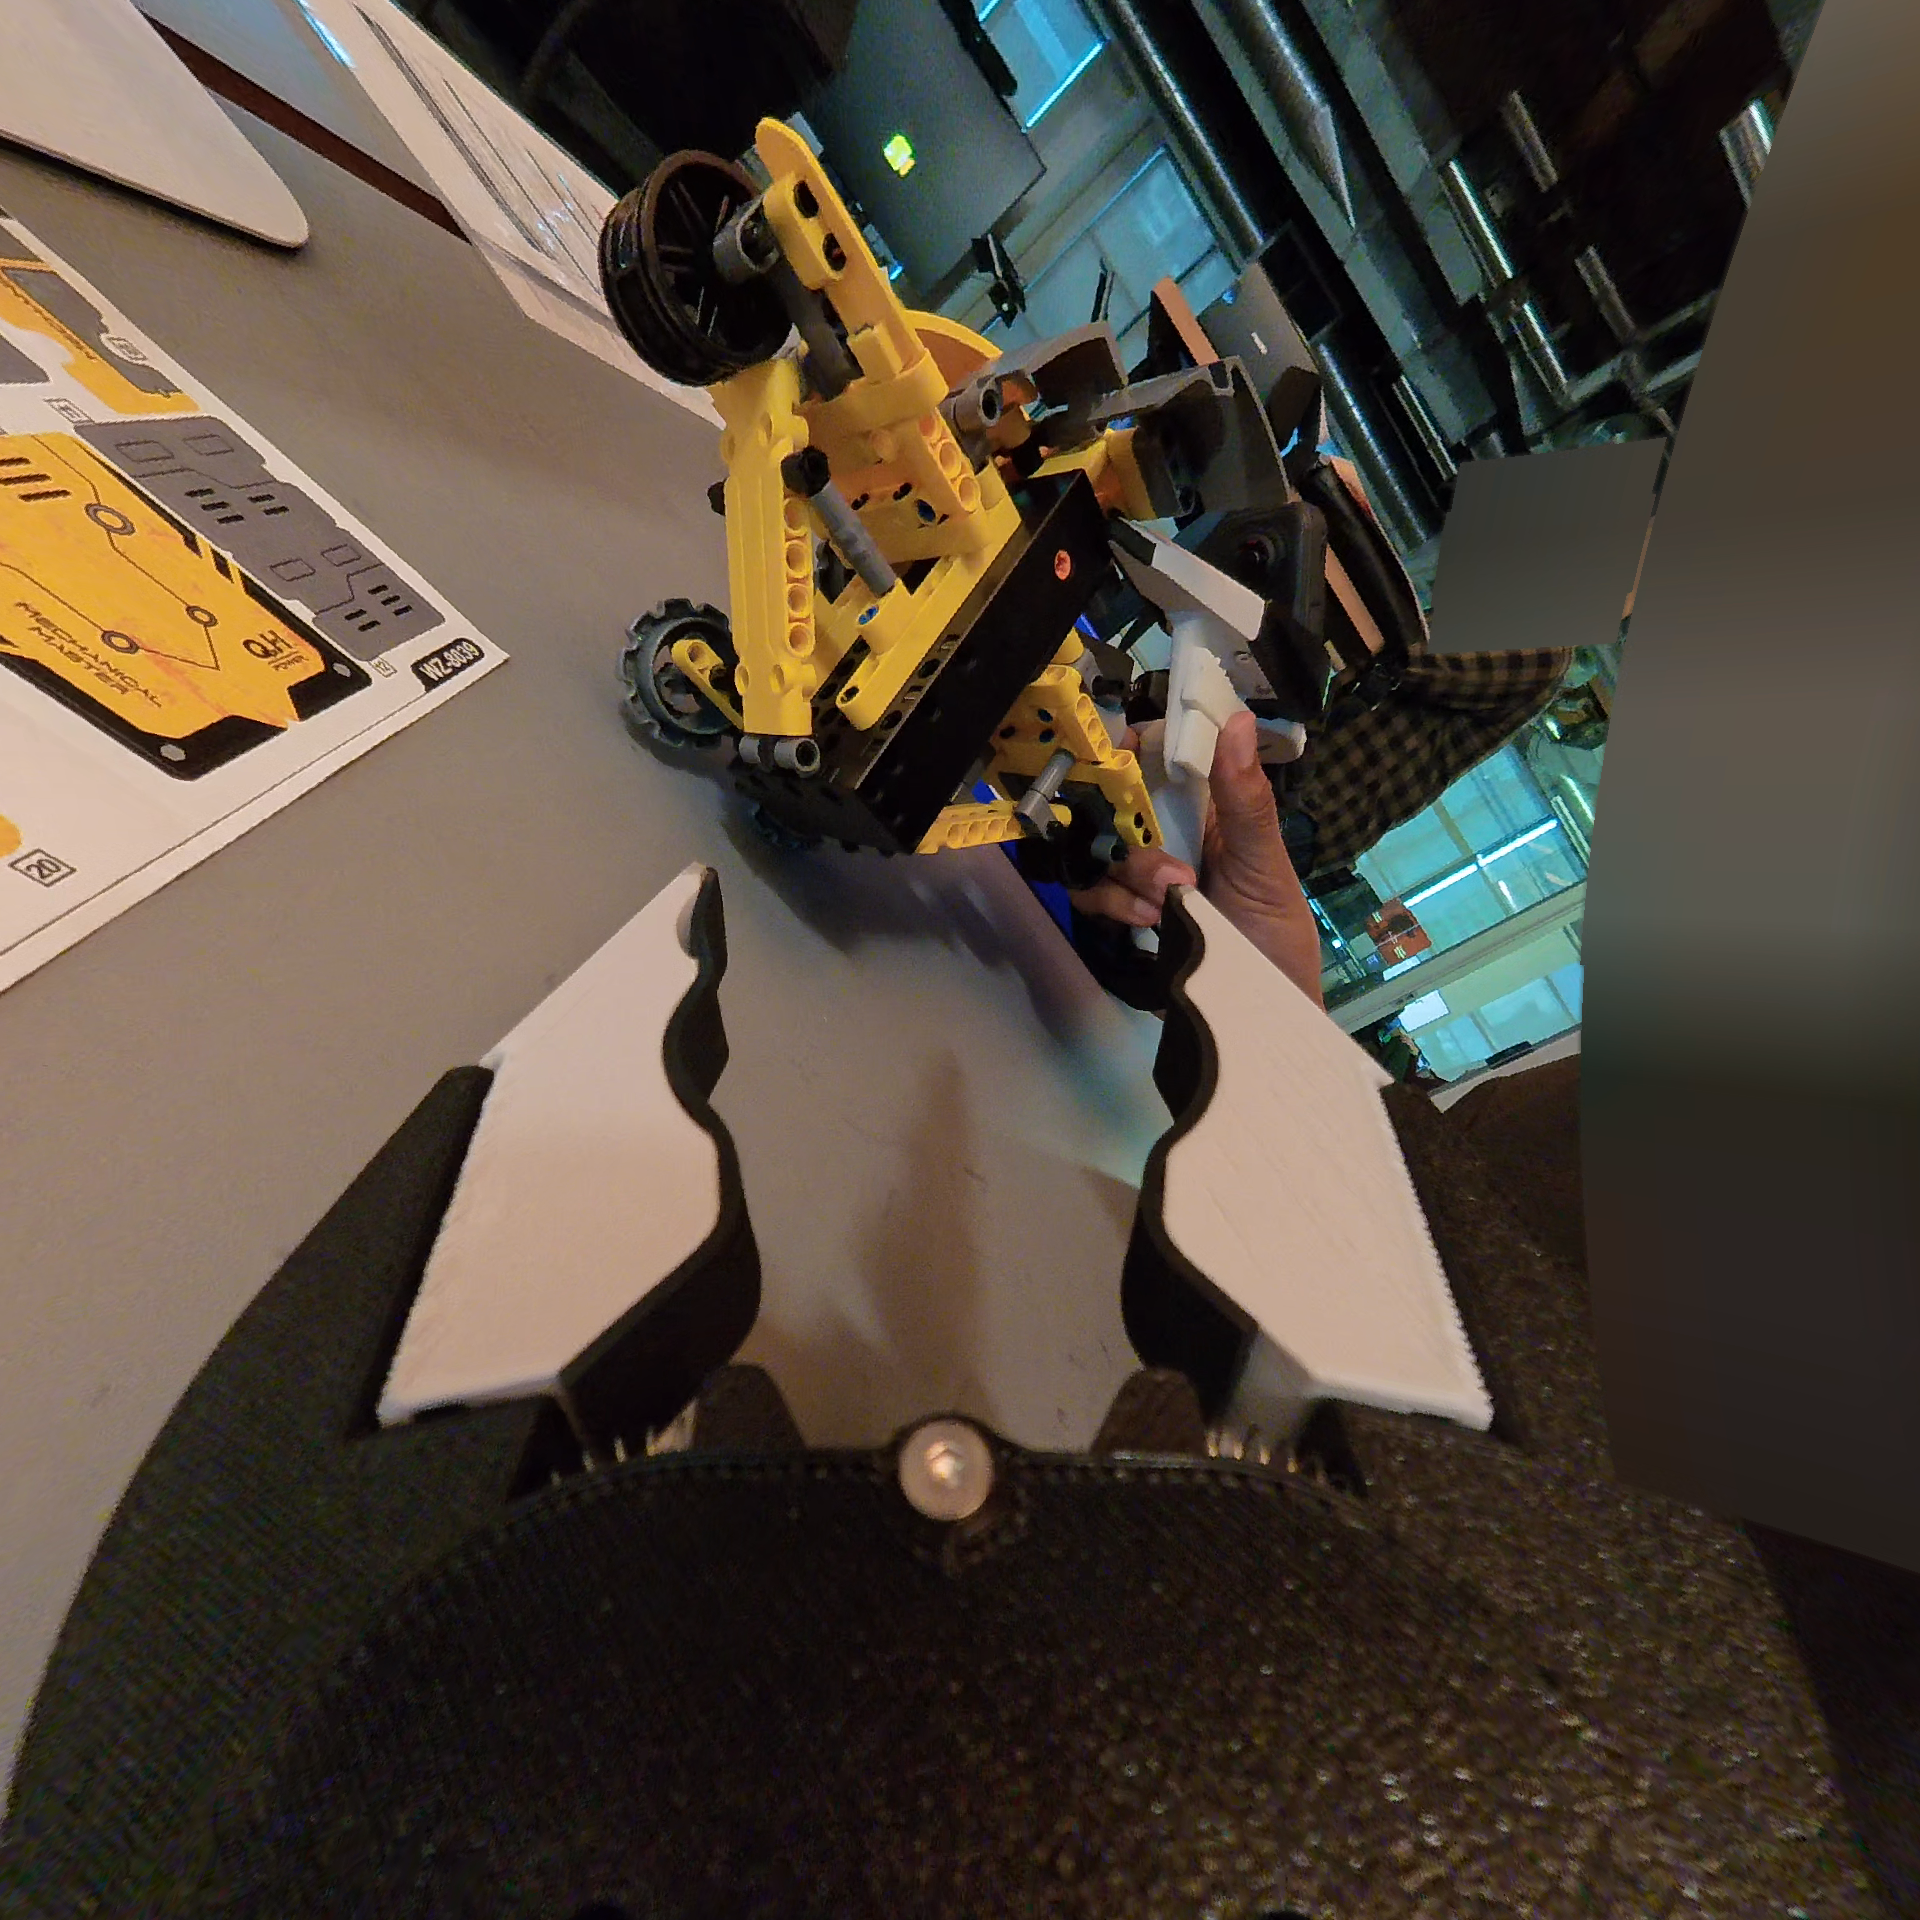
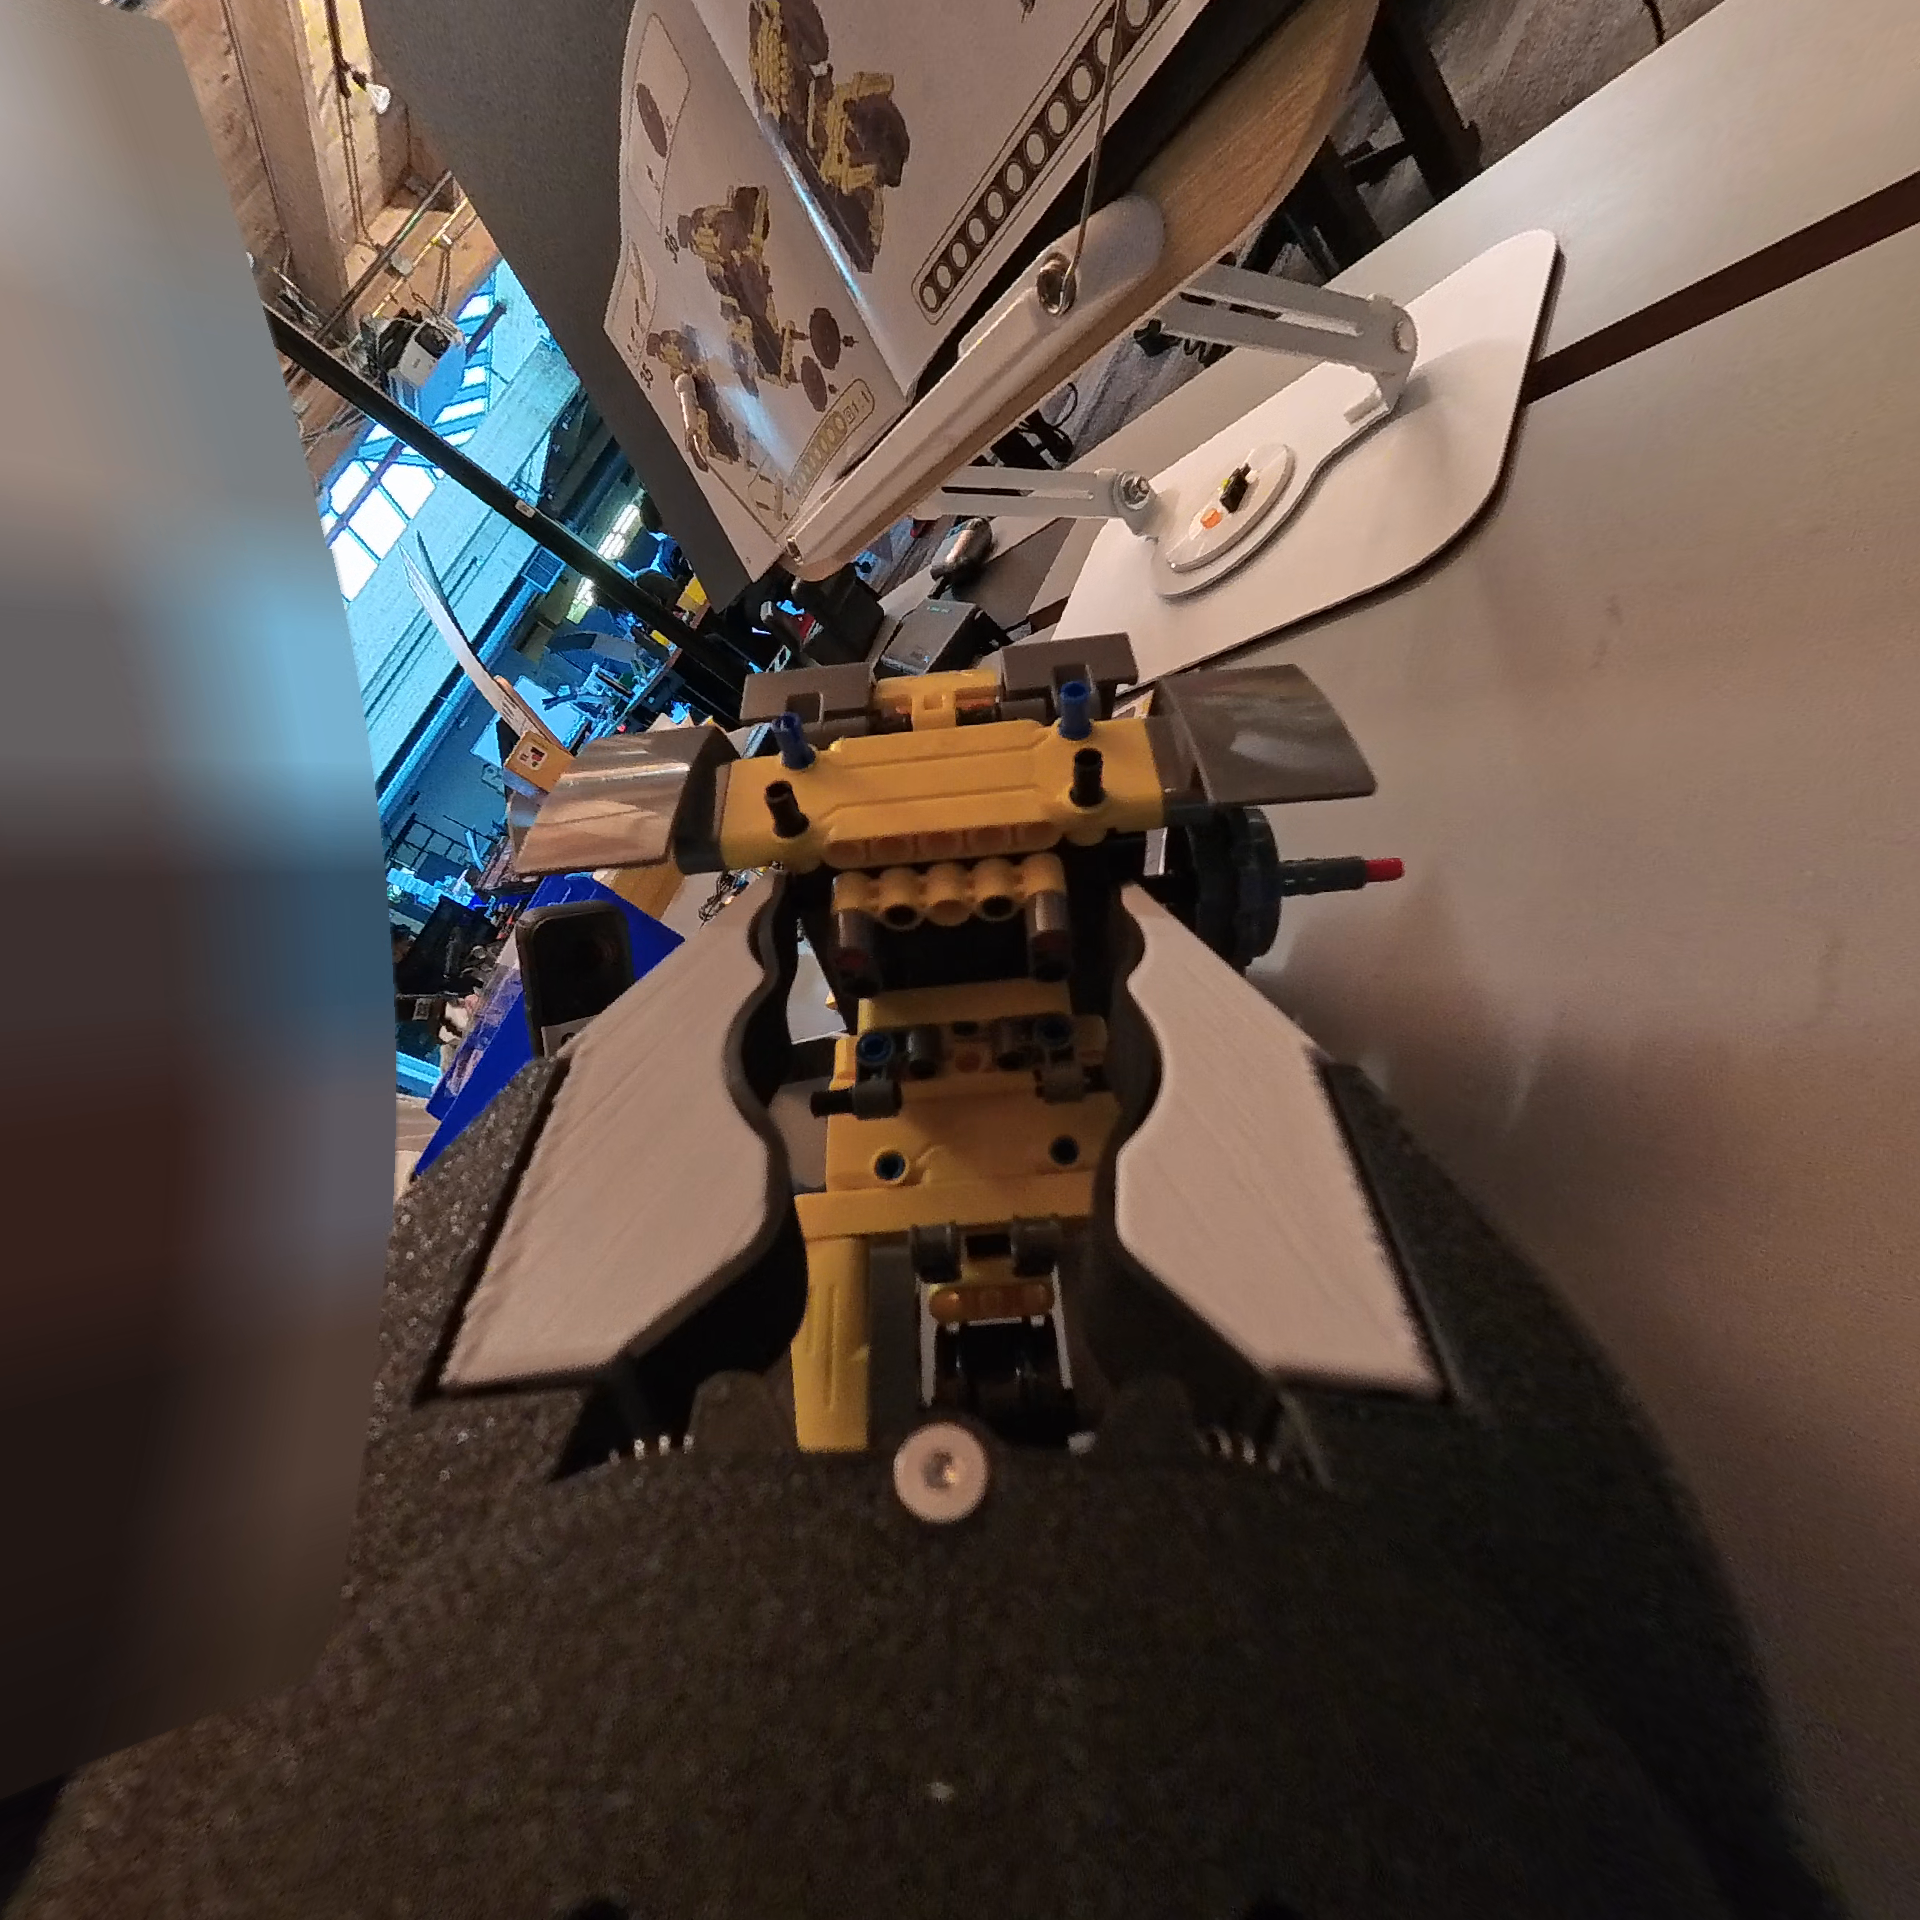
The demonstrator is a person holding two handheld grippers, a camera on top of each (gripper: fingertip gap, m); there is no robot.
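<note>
The jaws of the right gripper [image 2: 951, 914] are closed part-way around a yellow and black brick-built model vehicle [image 2: 951, 1049], whose body fills the gap between them from the gripper's base out past the tips; the black inner pads press on the model's sides, so the model is held. Beyond the tips the model carries a broad yellow plate with blue and black pins, flanked by two grey curved panels [image 2: 1262, 743], and a dark gear wheel [image 2: 1236, 868] on an axle sticks out toward the grey surface [image 2: 1662, 935]. Behind it stands a white stand [image 2: 1351, 416] holding an open instruction booklet [image 2: 769, 260].

The jaws of the left gripper [image 1: 940, 894] stand wide apart with nothing between them, only the bare grey surface [image 1: 416, 1039] showing in the gap. The same model vehicle [image 1: 862, 540] lies just ahead of these tips, apart from them, tilted with a black spoked wheel [image 1: 691, 270] raised at its far end and a small toothed wheel [image 1: 675, 675] close to the surface. On its far side the right gripper [image 1: 1195, 613] clasps it, with a person's hand [image 1: 1236, 831] on that gripper's handle. A sticker sheet [image 1: 156, 582] printed in yellow and grey lies flat on the surface, well apart to one side.
</note>
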